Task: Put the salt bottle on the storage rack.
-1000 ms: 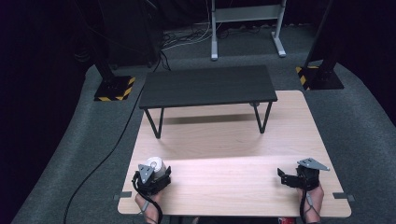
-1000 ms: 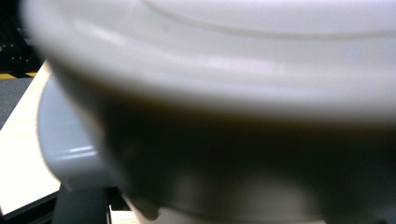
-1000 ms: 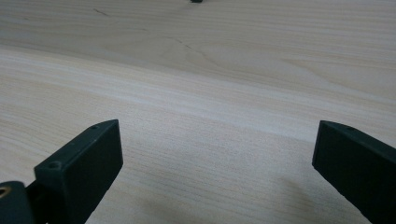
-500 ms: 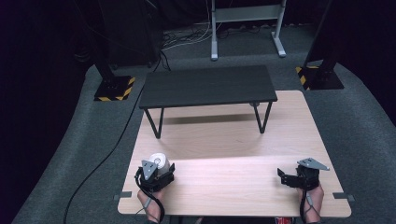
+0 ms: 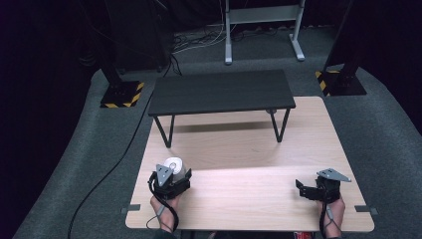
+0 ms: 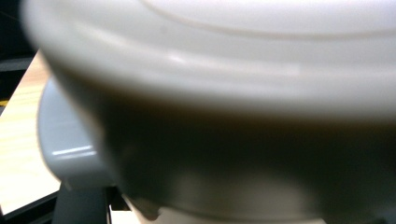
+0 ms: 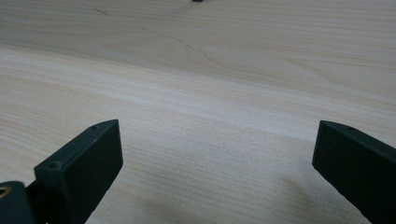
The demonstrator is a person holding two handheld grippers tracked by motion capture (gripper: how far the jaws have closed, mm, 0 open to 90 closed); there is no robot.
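Observation:
A white round cup (image 5: pixel 174 165) sits in my left gripper (image 5: pixel 171 179) near the front left of the wooden table (image 5: pixel 249 149). The gripper is shut on it. In the left gripper view the cup's white rim (image 6: pixel 210 56) is very close and blurred and hides the jaws, with a pale grey part (image 6: pixel 65 140) at its left. My right gripper (image 5: pixel 304 188) rests low at the front right with its jaws pointing left. It stands open over bare wood (image 7: pixel 215 172), with nothing between its black fingers (image 7: pixel 84 163).
A low black bench (image 5: pixel 221 92) on thin legs stands across the far half of the table. On the grey carpet beyond are two stands with yellow-black bases (image 5: pixel 122 94) (image 5: pixel 343 82), a metal frame (image 5: pixel 263 15), and a black cable (image 5: pixel 114 164) along the left.
My left gripper has moved forward and a little right with the white cup in it. The right gripper has stayed where it was.

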